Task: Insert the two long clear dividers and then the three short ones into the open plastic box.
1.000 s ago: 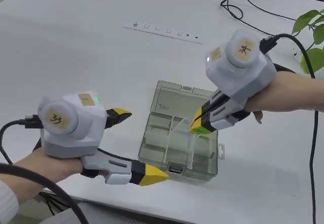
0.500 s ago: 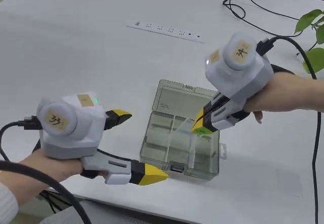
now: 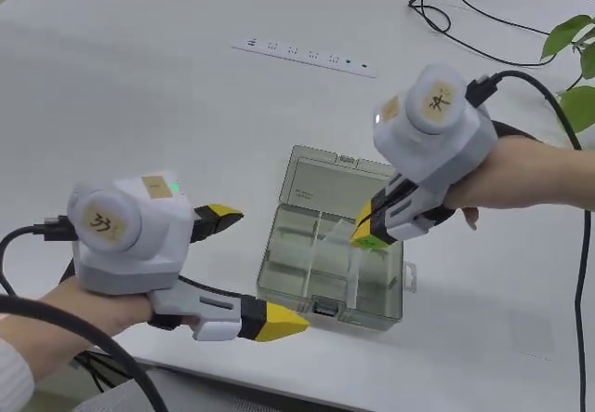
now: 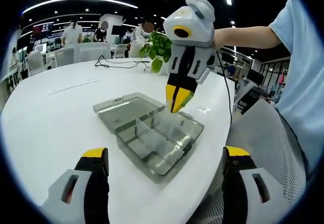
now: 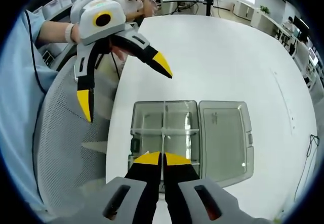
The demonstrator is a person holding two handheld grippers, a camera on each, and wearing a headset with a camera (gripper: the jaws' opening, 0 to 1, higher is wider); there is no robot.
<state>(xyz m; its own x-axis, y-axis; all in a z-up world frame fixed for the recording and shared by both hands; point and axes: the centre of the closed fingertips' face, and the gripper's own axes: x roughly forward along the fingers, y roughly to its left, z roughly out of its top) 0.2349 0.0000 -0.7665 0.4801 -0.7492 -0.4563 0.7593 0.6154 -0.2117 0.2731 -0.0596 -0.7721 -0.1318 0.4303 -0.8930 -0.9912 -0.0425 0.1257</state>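
Observation:
The open plastic box (image 3: 296, 284) lies near the table's front edge, its lid (image 3: 325, 184) flat behind it. My right gripper (image 3: 365, 235) hangs over the box's right half, shut on a clear divider (image 3: 354, 268) that reaches down into the box. In the right gripper view, the right gripper (image 5: 162, 158) holds this divider (image 5: 163, 133) edge-on over the box (image 5: 147, 115), which has clear partitions crossing it. My left gripper (image 3: 251, 266) stands open to the left of the box, holding nothing. In the left gripper view, the left gripper (image 4: 164, 152) faces the box (image 4: 132, 144) and the right gripper (image 4: 177, 96).
A white power strip (image 3: 302, 57) lies far back on the table. A black cable (image 3: 446, 7) and a green plant (image 3: 575, 63) are at the back right. The table's front edge (image 3: 372, 393) runs just below the box. A mesh chair (image 5: 76, 153) stands beside the table.
The right gripper with the divider has shifted very slightly over the box. The left gripper stays open in the same place.

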